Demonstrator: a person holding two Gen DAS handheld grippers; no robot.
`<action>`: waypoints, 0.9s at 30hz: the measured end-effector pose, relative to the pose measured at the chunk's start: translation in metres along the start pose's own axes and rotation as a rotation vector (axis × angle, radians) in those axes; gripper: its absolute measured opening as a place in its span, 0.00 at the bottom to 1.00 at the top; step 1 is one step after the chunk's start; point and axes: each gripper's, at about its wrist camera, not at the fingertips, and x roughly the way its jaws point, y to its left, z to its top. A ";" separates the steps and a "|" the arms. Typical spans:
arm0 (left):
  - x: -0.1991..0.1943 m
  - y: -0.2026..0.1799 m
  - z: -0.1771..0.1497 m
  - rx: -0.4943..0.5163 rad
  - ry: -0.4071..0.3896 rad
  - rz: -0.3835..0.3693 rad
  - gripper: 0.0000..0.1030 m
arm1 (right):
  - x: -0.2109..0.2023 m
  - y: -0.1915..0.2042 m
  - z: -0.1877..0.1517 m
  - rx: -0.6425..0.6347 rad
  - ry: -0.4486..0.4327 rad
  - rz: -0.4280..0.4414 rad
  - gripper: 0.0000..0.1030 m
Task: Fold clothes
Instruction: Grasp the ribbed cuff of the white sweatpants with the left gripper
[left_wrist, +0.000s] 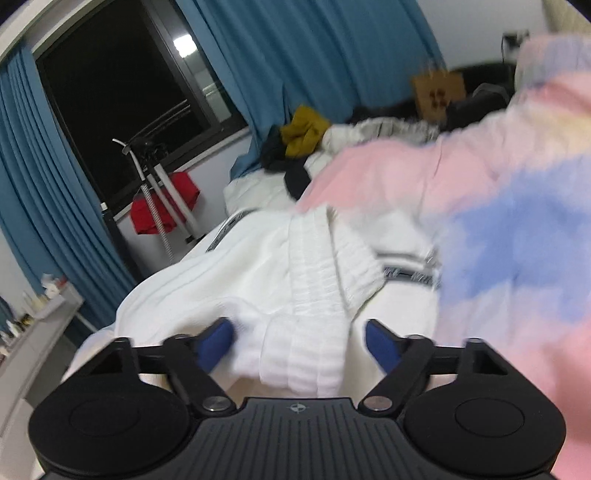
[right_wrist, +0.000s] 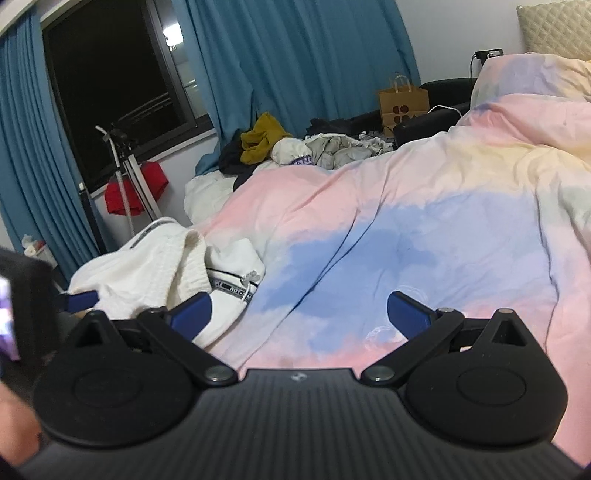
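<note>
A white garment with a ribbed waistband (left_wrist: 314, 266) lies crumpled at the near edge of the bed. My left gripper (left_wrist: 299, 339) is open, its blue fingers (left_wrist: 216, 343) on either side of a fold of the white cloth, which lies between them. The garment also shows in the right wrist view (right_wrist: 155, 258) at the left, with a black-and-white printed band. My right gripper (right_wrist: 299, 310) is open and empty above the pink and blue duvet (right_wrist: 406, 229), to the right of the garment. One blue finger of the left gripper (right_wrist: 79, 300) shows at the far left.
A pile of other clothes, mustard (right_wrist: 262, 138), dark and grey, lies at the far end of the bed. A brown paper bag (right_wrist: 402, 103) stands behind it. Blue curtains (right_wrist: 295, 62), a dark window, a tripod (right_wrist: 125, 173) and a red cloth stand left.
</note>
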 end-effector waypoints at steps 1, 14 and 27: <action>0.008 -0.003 -0.002 0.029 0.020 0.018 0.66 | 0.002 0.000 -0.001 0.000 0.002 0.004 1.00; -0.062 0.070 -0.022 -0.155 -0.073 0.071 0.33 | 0.005 0.013 -0.007 -0.058 -0.012 0.044 1.00; -0.177 0.233 -0.168 -0.640 0.005 0.176 0.29 | -0.015 0.073 -0.024 -0.249 0.078 0.311 1.00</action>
